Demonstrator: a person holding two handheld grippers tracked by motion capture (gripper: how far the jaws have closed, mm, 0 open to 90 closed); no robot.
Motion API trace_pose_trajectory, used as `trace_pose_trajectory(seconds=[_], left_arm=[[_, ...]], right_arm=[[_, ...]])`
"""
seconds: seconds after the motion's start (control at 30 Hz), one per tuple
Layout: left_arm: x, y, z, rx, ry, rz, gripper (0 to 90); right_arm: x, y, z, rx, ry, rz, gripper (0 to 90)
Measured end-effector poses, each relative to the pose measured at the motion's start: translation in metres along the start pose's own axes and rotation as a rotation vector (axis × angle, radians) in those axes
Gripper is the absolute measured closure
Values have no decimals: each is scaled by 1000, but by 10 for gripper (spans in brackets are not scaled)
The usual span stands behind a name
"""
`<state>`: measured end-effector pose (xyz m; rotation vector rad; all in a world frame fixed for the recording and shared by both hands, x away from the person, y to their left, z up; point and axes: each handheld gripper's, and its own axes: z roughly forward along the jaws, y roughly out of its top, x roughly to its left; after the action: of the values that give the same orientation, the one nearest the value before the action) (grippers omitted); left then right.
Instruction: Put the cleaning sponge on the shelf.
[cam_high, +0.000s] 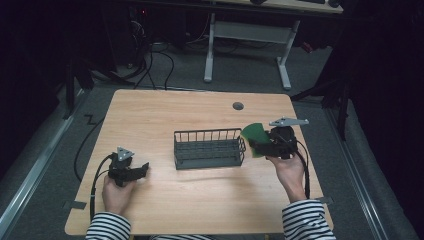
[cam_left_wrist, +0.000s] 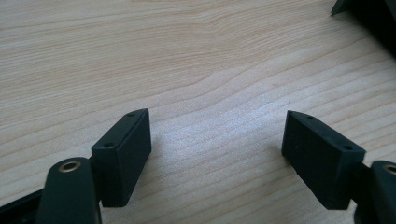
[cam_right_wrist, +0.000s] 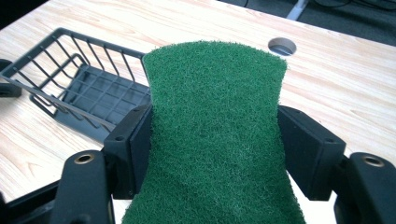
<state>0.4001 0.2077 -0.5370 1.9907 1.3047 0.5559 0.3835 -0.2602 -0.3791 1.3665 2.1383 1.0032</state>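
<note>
Scene: I am working two hand-held grippers over a pale wooden worktop (cam_high: 150, 115), with a dark wire basket (cam_high: 209, 148) standing near its middle.

Right gripper: I am holding the right gripper (cam_right_wrist: 215, 135) just beside the basket's right end, raised off the worktop. Its jaws are standing wide but pressing on both edges of a green scouring pad (cam_right_wrist: 215, 126), which is pinched in slightly at the waist where the pads are biting.

Pad: The scouring pad (cam_high: 255, 136) is sitting in that grip, its free end pointing toward the basket and hanging over the near right corner, apart from the wire.

Why held so: Gripping across the pad's narrow middle is keeping the floppy sheet from folding; carrying it above rim height is, I judge, letting it pass over the wall rather than catch on it.

Left gripper: I am resting the left gripper (cam_left_wrist: 217, 135) low over bare wood at the left of the worktop, well apart from the basket. Its jaws are standing wide apart with nothing between them.

Why parked there: I judge it is waiting clear of the carrying path, free to steady the basket if needed.

Basket: The wire basket (cam_right_wrist: 70, 79) is lying open-topped, its mesh floor showing bare in the right gripper view; nothing is lying in it.

Step in hand: I am, as I read it, bringing the pad across to drop it inside.
</note>
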Motion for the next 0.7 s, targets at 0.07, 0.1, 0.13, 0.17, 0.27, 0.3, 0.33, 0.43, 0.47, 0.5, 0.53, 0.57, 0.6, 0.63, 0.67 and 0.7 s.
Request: trace_pose_trajectory(seconds=[0.07, 0.1, 0.13, 0.17, 0.27, 0.3, 0.33, 0.43, 0.47, 0.5, 0.53, 0.57, 0.6, 0.63, 0.67, 0.7], left_arm=[[0, 0, 0, 0, 0, 0, 245], [0, 0, 0, 0, 0, 0, 245], [0, 0, 0, 0, 0, 0, 245], [0, 0, 0, 0, 0, 0, 245], [0, 0, 0, 0, 0, 0, 245], [0, 0, 0, 0, 0, 0, 246], [0, 0, 0, 0, 0, 0, 245], [0, 0, 0, 0, 0, 0, 245], [0, 0, 0, 0, 1, 0, 246], [0, 0, 0, 0, 0, 0, 246], [0, 0, 0, 0, 0, 0, 246], [0, 0, 0, 0, 1, 0, 246], [0, 0, 0, 0, 0, -1, 246], [0, 0, 0, 0, 0, 0, 246], [0, 0, 0, 0, 0, 0, 246], [0, 0, 0, 0, 0, 0, 246]], right_arm=[[2, 2, 2, -2, 10, -5, 316], [4, 3, 4, 0, 12, -9, 316], [5, 4, 5, 4, 12, -13, 316], [6, 5, 6, 5, 14, -13, 316], [9, 10, 7, 12, 15, -19, 316], [9, 12, 7, 6, 19, -21, 316], [10, 14, 7, 6, 19, -21, 316], [13, 19, 8, 1, 23, -25, 316], [14, 21, 9, -1, 25, -26, 316], [16, 22, 9, -3, 28, -31, 316], [18, 24, 10, 0, 27, -36, 316], [18, 25, 11, -1, 32, -38, 316], [20, 26, 12, 2, 33, -41, 316], [21, 27, 13, 5, 33, -42, 316], [23, 28, 15, 5, 34, -48, 316], [24, 29, 16, 4, 38, -54, 316]])
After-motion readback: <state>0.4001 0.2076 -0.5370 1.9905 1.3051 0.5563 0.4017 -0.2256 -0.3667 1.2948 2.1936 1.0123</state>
